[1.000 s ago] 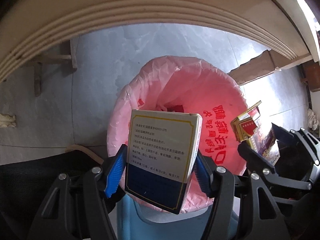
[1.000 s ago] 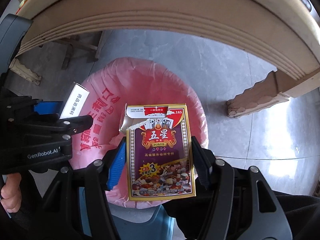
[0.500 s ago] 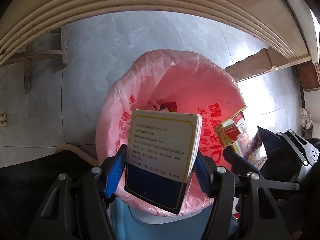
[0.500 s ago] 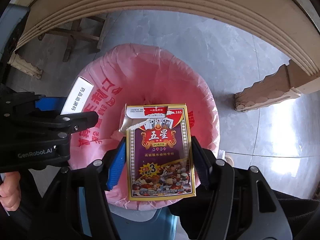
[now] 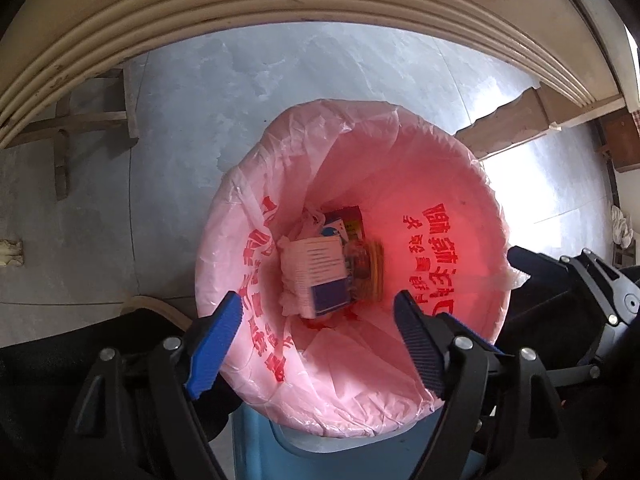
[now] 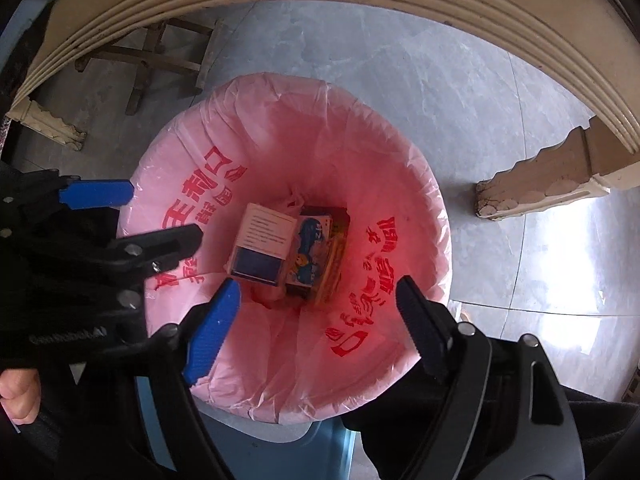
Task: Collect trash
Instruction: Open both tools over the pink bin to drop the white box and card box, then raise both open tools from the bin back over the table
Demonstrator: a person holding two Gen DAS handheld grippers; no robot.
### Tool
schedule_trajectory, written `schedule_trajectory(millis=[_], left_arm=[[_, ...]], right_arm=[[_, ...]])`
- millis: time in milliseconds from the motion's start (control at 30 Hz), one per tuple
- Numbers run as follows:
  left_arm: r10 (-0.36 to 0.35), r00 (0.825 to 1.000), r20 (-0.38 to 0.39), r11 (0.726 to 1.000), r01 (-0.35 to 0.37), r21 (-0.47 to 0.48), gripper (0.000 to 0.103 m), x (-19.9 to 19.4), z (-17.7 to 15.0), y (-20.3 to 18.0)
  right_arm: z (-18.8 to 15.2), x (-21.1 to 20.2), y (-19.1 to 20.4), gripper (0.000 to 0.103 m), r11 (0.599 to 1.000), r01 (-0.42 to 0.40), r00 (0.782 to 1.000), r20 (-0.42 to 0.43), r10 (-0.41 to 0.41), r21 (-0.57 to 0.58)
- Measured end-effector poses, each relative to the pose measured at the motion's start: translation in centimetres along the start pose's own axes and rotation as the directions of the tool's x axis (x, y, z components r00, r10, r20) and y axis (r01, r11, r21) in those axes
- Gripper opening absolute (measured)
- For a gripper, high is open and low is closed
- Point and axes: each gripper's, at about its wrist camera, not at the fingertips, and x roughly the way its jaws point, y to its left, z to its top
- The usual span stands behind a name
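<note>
A blue bin lined with a pink bag [image 5: 452, 184] stands on the floor below both grippers; it also shows in the right wrist view [image 6: 280, 120]. At its bottom lie a white and dark blue box [image 5: 320, 272] [image 6: 262, 242] and a card pack [image 5: 366, 270] [image 6: 324, 264], among other trash. My left gripper [image 5: 318, 322] is open and empty over the near rim. My right gripper [image 6: 316, 312] is open and empty over the bin. The left gripper also shows at the left of the right wrist view [image 6: 132, 216].
A cream table edge [image 5: 280, 4] arches over the grey tiled floor [image 5: 240, 92]. A carved table leg [image 6: 540, 176] stands right of the bin. A wooden stool frame [image 6: 160, 56] stands at the back left.
Both grippers have opened. The white and blue box and the card pack have dropped from them into the bin.
</note>
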Motion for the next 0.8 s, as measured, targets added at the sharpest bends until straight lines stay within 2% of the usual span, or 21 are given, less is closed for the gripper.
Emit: schedule_trajectory(millis=[267, 500, 600, 667, 733, 800], left_arm=[[0.028, 0.999, 0.031, 0.999, -0.027, -0.027, 0.077, -0.8, 0.2, 0.6], [0.07, 0.988, 0.137, 0.996, -0.061, -0.069, 0.082, -5.2, -0.8, 0.9], [0.09, 0.977, 0.194, 0.994, -0.075, -0.082, 0.083, -8.2, -1.7, 0.8], [0.122, 0.963, 0.24, 0.991, -0.105, -0.083, 0.083, -11.0, -2.4, 0.6], [0.14, 0.949, 0.282, 0.989, -0.123, -0.08, 0.083, -13.8, -3.0, 0.3], [0.17, 0.928, 0.331, 0.985, -0.15, -0.086, 0.083, -16.8, -3.2, 0.1]], right_arm=[[0.1, -0.7, -0.2, 0.078, 1.0, 0.0, 1.0, 0.017, 0.0, 0.015], [-0.2, -4.2, 0.1, 0.078, 0.999, 0.025, 0.994, 0.102, -0.027, 0.023], [-0.6, -6.9, 0.7, 0.078, 0.999, 0.041, 0.986, 0.16, -0.043, 0.019], [-0.9, -9.4, 1.1, 0.078, 0.999, 0.051, 0.976, 0.209, -0.054, 0.017], [-1.1, -12.4, 1.6, 0.078, 0.999, 0.046, 0.962, 0.269, -0.049, 0.019], [-1.4, -16.5, 1.8, 0.079, 0.998, 0.051, 0.934, 0.354, -0.056, 0.024]])
